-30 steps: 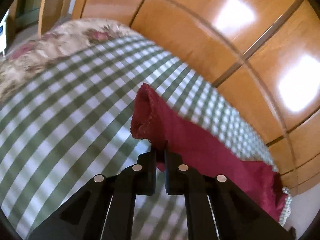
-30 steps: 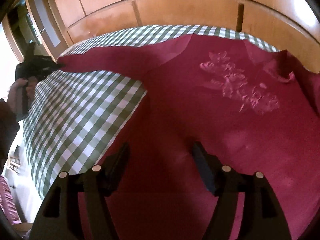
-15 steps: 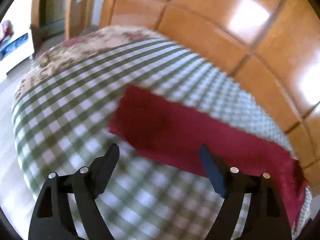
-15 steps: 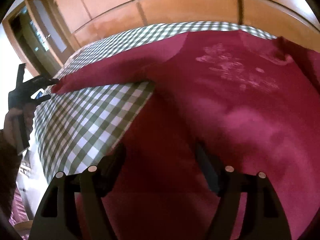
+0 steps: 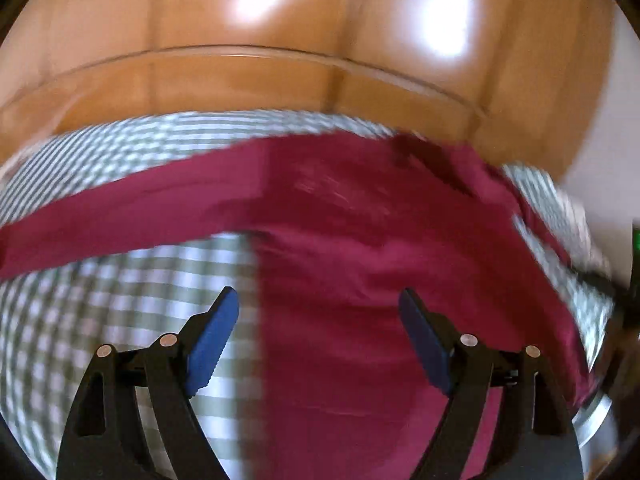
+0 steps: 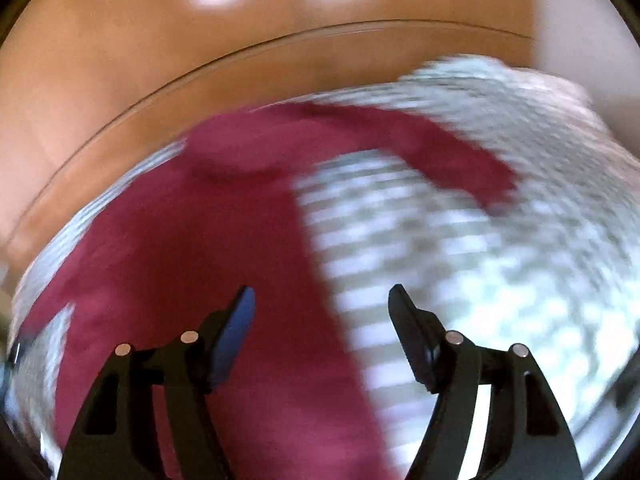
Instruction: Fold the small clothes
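Note:
A dark red long-sleeved top (image 5: 360, 248) lies spread flat on a green-and-white checked cloth (image 5: 100, 320). In the left wrist view one sleeve (image 5: 120, 208) stretches out to the left. My left gripper (image 5: 320, 312) is open and empty, above the top's left side edge. In the right wrist view the top (image 6: 200, 260) fills the left half and its other sleeve (image 6: 452, 152) runs to the right. My right gripper (image 6: 320, 304) is open and empty, above the top's right side edge. Both views are blurred by motion.
A glossy wooden panelled wall (image 5: 280, 40) stands right behind the checked surface and also shows in the right wrist view (image 6: 160, 40). The checked cloth (image 6: 500, 280) drops off at the right edge. A pale wall (image 5: 600, 152) shows at far right.
My left gripper let go of the sleeve, opened, and swung right to face the top's body. My right gripper stayed open and swung right to the top's other side edge.

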`<action>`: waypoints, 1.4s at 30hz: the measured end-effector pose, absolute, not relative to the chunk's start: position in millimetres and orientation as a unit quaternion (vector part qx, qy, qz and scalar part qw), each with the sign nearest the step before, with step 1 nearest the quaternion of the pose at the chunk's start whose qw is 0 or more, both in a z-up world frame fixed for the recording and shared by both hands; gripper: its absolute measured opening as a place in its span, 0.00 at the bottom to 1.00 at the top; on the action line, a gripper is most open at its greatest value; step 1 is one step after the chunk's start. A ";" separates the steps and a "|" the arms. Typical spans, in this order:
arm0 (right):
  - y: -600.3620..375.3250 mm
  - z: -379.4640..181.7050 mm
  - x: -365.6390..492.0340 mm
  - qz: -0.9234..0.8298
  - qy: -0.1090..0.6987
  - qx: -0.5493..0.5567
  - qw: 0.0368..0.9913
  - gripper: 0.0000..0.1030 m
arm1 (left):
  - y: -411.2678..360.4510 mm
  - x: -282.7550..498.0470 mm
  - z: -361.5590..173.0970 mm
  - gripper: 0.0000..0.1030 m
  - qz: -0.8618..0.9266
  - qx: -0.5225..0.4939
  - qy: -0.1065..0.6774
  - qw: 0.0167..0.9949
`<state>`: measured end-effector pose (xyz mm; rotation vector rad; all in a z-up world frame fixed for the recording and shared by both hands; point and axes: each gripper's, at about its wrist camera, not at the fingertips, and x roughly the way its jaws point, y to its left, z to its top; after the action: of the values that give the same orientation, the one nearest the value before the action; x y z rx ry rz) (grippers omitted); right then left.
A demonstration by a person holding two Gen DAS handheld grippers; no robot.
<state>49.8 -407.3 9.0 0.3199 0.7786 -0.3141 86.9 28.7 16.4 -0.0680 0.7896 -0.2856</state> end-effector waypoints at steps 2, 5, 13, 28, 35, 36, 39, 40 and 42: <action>-445.0 4.7 53.2 -0.188 0.378 0.148 0.895 0.65 | 3.6 85.9 6.8 0.78 -0.158 -0.010 0.395 0.905; -470.9 -7.0 70.5 -0.210 0.387 0.133 0.888 0.64 | -23.2 87.3 -5.2 0.78 -0.172 0.015 0.408 0.896; -505.5 -45.9 129.6 -0.209 0.430 0.085 0.874 0.43 | -34.8 90.5 -33.5 0.80 -0.158 0.033 0.437 0.885; -567.2 115.6 80.4 -0.274 0.313 0.016 0.909 0.04 | -26.2 89.4 -33.8 0.84 -0.173 0.021 0.444 0.879; -627.2 76.8 139.2 -0.355 0.362 0.023 0.861 0.03 | -22.0 89.1 -30.3 0.84 -0.173 0.008 0.454 0.874; -629.9 66.6 149.6 -0.359 0.371 0.027 0.856 0.03 | -19.0 88.0 -28.5 0.84 -0.171 0.005 0.456 0.873; -632.8 45.6 170.6 -0.360 0.390 0.038 0.847 0.04 | -5.6 81.8 -20.8 0.84 -0.158 -0.008 0.460 0.873; -631.9 40.1 174.6 -0.358 0.396 0.044 0.844 0.05 | -1.5 79.4 -18.7 0.84 -0.153 -0.010 0.460 0.875; -629.3 31.6 178.6 -0.351 0.402 0.059 0.844 0.38 | 13.2 70.7 -12.0 0.84 -0.135 -0.017 0.458 0.878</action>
<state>178.6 -629.3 31.6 0.1244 0.8484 -0.7406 70.7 13.2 -12.0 -0.0361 0.9552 -0.2823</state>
